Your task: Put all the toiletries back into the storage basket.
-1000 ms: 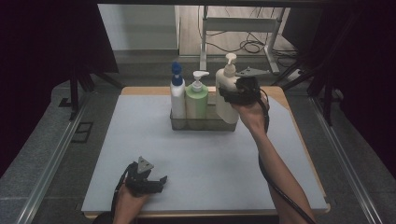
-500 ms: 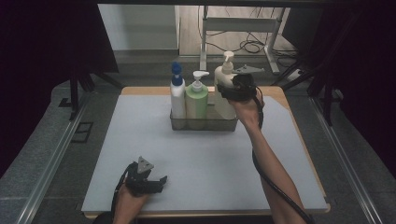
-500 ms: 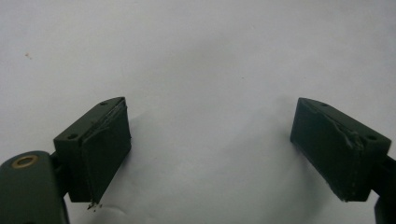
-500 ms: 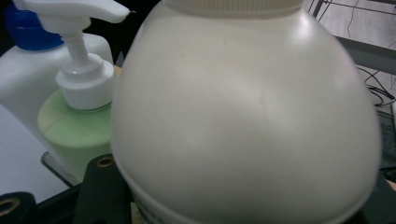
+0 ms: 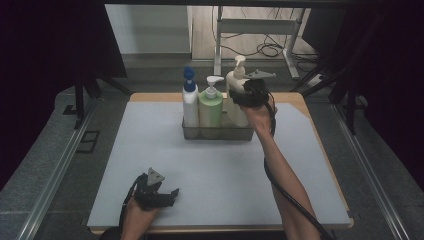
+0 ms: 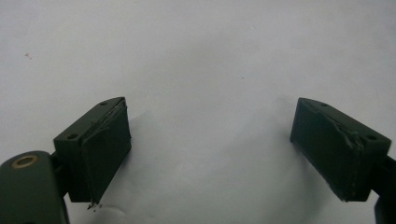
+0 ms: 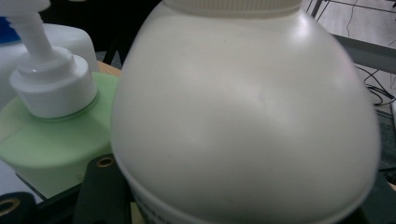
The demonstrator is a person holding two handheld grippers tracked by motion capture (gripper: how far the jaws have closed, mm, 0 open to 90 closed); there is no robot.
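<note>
High view: my right gripper (image 5: pixel 243 95) clamps the cream pump bottle (image 5: pixel 234 97), at the right end of the metal caddy (image 5: pixel 218 133).
Neighbours: green bottle (image 5: pixel 210 106) touching it, white blue-capped bottle (image 5: pixel 190 102) beyond.
Left gripper (image 5: pixel 159 194): jaws spread, empty, on the desk (image 5: pixel 125 150).
Risk: I judge the rounded, smooth shoulder could slip, or knock the green bottle.

The grey mat (image 5: pixel 150 150) lay open in front of and on both sides of the metal basket (image 5: pixel 217 132). Inside, the blue-capped bottle (image 5: pixel 189 102), green bottle (image 5: pixel 211 107) and cream bottle (image 5: pixel 235 95) stood touching, leaving no gap between them.
</note>
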